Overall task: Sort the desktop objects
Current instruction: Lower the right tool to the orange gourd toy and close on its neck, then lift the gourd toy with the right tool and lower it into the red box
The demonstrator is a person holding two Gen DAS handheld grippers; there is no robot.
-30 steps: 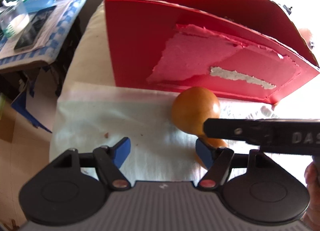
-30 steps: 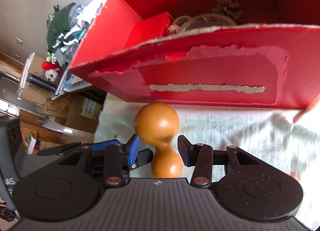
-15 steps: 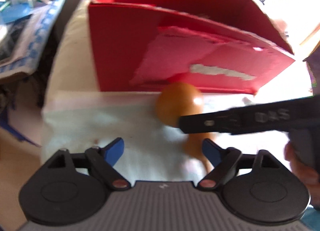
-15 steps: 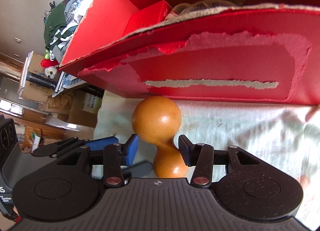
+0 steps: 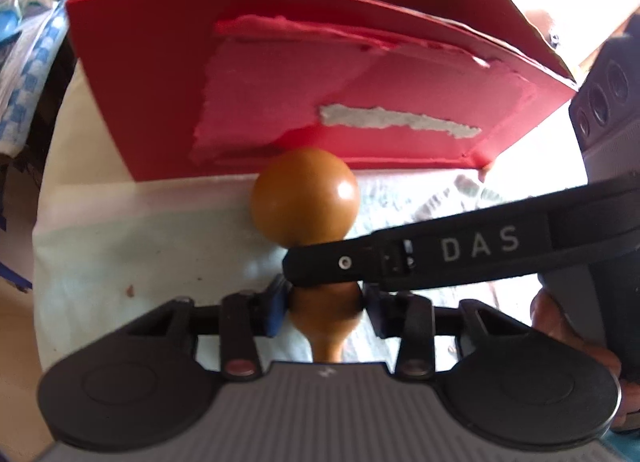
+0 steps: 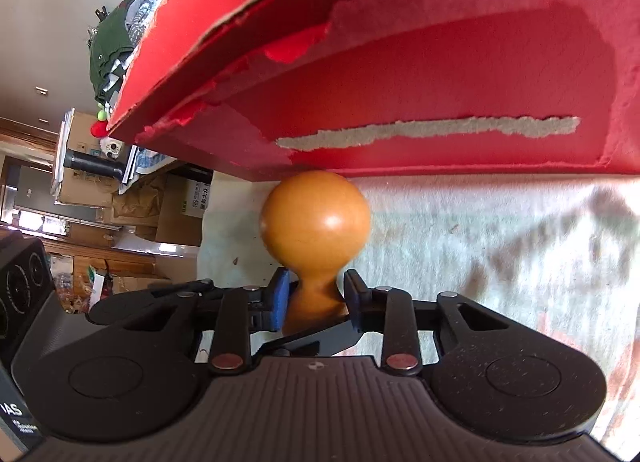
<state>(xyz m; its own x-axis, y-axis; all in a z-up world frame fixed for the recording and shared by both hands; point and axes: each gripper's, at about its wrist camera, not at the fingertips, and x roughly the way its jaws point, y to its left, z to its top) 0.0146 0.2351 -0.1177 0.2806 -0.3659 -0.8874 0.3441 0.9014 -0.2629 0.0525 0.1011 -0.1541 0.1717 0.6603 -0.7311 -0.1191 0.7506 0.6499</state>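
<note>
An orange-brown gourd (image 5: 306,194) lies on a white cloth (image 5: 132,246) right in front of a red cardboard box (image 5: 168,74). My left gripper (image 5: 324,302) is shut on the gourd's small lower bulb. My right gripper (image 6: 314,294) is shut on the gourd (image 6: 316,218) at its narrow waist; its black finger (image 5: 440,258) crosses the left wrist view from the right, over the gourd. The big round bulb touches the torn front wall of the box (image 6: 460,74).
The box's front wall has a torn paper patch (image 5: 320,90). A table with a blue checked cloth (image 5: 24,62) stands at the far left. Cardboard cartons (image 6: 176,210) and clutter sit beyond the table's left edge.
Both grippers have closed on the gourd. The left one slid right until the small bulb sat between its fingers. The right one narrowed onto the waist. The box looms closer.
</note>
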